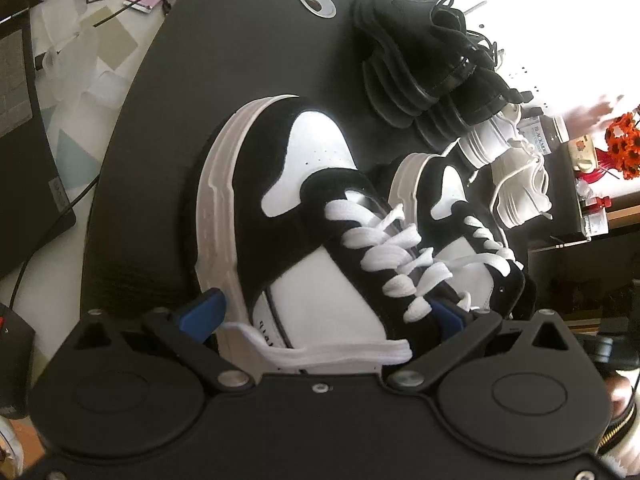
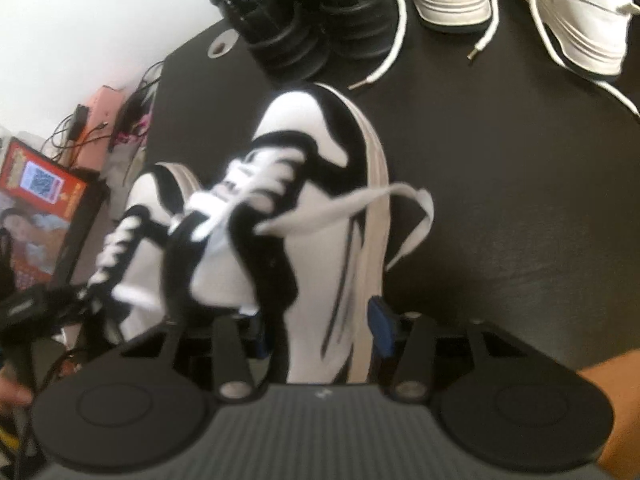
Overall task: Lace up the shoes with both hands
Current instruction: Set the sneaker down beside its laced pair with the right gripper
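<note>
A black-and-white leather high-top sneaker (image 1: 280, 208), threaded with flat white cotton laces (image 1: 392, 248), is seen standing on the dark round bench (image 1: 160, 160) beside its matching partner (image 1: 452, 200), toes pointed away from both cameras. The left gripper (image 1: 320, 312) is held wide open, its blue-padded fingers (image 1: 204, 312) straddling the shoe's heel end with nothing pinched; a loose lace end (image 1: 340, 350) is draped between them. The right gripper (image 2: 320, 328) is parted about halfway around the same shoe's side, and no grip is shown. A free lace tail (image 2: 360, 204) is seen flung out to that side. The shoe is judged stiff-soled and fairly light, liable to tip; the lace is judged soft, limp and slippery, best pinched flat near its tip.
</note>
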Demonstrator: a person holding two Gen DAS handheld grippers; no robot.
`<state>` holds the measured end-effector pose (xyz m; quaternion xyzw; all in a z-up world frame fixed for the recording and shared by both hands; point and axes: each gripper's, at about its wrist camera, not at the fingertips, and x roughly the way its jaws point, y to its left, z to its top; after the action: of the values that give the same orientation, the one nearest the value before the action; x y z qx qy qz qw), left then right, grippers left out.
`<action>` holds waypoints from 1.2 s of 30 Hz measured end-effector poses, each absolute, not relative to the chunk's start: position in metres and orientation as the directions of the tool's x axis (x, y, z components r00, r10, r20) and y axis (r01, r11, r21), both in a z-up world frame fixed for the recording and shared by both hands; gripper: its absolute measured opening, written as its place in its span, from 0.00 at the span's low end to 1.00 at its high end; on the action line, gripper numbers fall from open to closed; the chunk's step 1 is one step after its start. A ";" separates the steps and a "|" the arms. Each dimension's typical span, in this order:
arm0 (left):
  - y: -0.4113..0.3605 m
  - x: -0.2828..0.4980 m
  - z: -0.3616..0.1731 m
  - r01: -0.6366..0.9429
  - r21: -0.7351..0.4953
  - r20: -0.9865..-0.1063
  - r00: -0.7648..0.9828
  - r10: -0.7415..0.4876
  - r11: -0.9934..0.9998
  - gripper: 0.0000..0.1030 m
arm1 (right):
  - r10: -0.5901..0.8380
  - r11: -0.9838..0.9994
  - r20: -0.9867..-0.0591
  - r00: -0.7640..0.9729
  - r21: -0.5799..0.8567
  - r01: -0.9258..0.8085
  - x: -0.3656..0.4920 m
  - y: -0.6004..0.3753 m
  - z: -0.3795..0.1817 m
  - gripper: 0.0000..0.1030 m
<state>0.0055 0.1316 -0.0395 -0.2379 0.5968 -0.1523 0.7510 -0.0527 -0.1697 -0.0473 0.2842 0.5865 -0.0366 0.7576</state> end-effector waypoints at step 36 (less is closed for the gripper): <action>0.068 0.039 -0.033 0.015 -0.468 -0.849 0.271 -0.454 0.884 1.00 | 0.178 0.882 -0.870 0.459 0.348 0.318 -0.029 -0.174 -0.052 0.49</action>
<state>0.0389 0.0680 -0.0334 -0.1881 0.5843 -0.1512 0.7748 -0.0289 -0.1742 -0.0523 0.2390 0.5183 -0.0425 0.8200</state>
